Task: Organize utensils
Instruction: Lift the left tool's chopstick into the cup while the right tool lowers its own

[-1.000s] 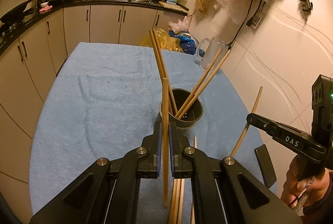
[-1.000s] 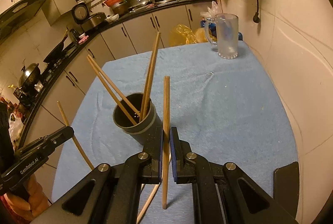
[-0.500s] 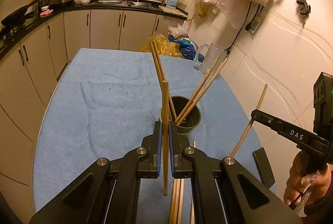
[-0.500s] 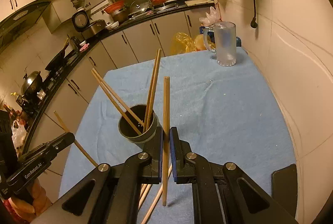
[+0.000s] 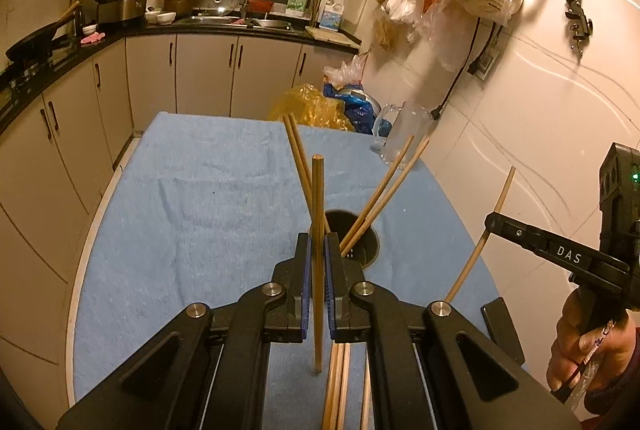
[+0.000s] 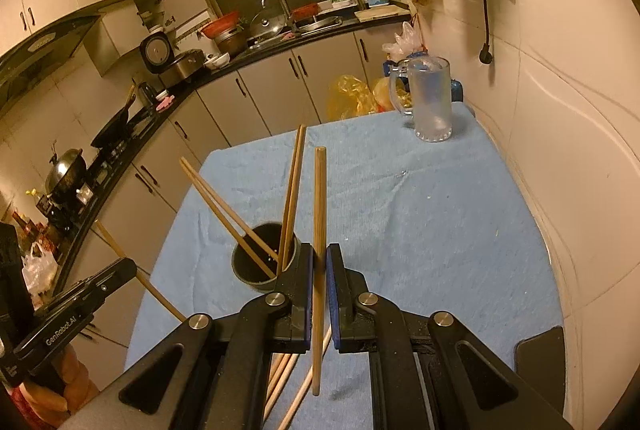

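A: What do we see around our two claws?

B: Our left gripper (image 5: 317, 262) is closed down to a thin slit on one chopstick (image 5: 317, 254), which stands almost upright between the blue pads. Our right gripper (image 6: 319, 278) is closed the same narrow way on a second chopstick (image 6: 319, 250). Just ahead of the left claw, a little to its right, stands the dark cup (image 5: 352, 242) on the blue cloth (image 5: 200, 198). For the right claw the same cup (image 6: 260, 262) is just ahead and to its left.

A: What stands in the way?

B: Four chopsticks lean out of the cup in two pairs: one pair (image 5: 298, 166) rises close to the stick of the left claw, another pair (image 5: 384, 190) tilts away to its right. Under both claws more loose chopsticks (image 5: 336, 382) lie on the cloth.

A: And the edges, the free room?

B: Far ahead of the right claw, to its right, a glass mug (image 6: 430, 102) stands near the far edge of the cloth. The white wall (image 6: 560, 150) runs close along the right side. To the left of the left claw the cloth is bare up to its curved edge, and beyond are the kitchen cabinets (image 5: 100, 102).
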Demonstrator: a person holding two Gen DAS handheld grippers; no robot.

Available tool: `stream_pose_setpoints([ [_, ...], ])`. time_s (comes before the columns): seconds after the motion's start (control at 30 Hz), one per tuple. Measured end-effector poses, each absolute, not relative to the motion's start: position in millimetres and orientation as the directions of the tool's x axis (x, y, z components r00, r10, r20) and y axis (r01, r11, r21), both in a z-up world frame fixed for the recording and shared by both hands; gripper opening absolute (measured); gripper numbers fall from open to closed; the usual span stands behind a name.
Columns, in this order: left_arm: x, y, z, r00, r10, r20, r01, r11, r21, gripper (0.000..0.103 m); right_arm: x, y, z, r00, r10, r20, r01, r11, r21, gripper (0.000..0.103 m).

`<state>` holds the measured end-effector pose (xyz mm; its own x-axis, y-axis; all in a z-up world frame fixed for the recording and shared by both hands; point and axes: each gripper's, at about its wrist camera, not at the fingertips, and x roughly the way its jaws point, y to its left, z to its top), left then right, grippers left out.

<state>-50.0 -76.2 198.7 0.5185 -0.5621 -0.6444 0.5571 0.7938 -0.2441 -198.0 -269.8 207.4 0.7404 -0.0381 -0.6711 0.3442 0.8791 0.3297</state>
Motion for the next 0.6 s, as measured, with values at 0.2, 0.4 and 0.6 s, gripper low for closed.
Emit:
stream_pose_setpoints([
  [0.2,-47,-79,216,0.538,-0.572,-0.619,0.566,0.789,-0.238,0.006,-197,-278,221,0.758,-0.036,-0.652,0.342,0.873,0.349,0.007],
  [0.4,-41,-79,236,0.553,-0.59,-0.589,0.568,0.783,-0.252,0.006,-194,-284,236,0.776,-0.03,-0.63,0.332,0.869,0.367,0.007],
  [0.6,-36,-80,262,0.577,-0.601,-0.553,0.577,0.779,-0.245,0.006,-186,-288,253,0.799,-0.02,-0.601,0.311,0.869,0.385,0.007],
])
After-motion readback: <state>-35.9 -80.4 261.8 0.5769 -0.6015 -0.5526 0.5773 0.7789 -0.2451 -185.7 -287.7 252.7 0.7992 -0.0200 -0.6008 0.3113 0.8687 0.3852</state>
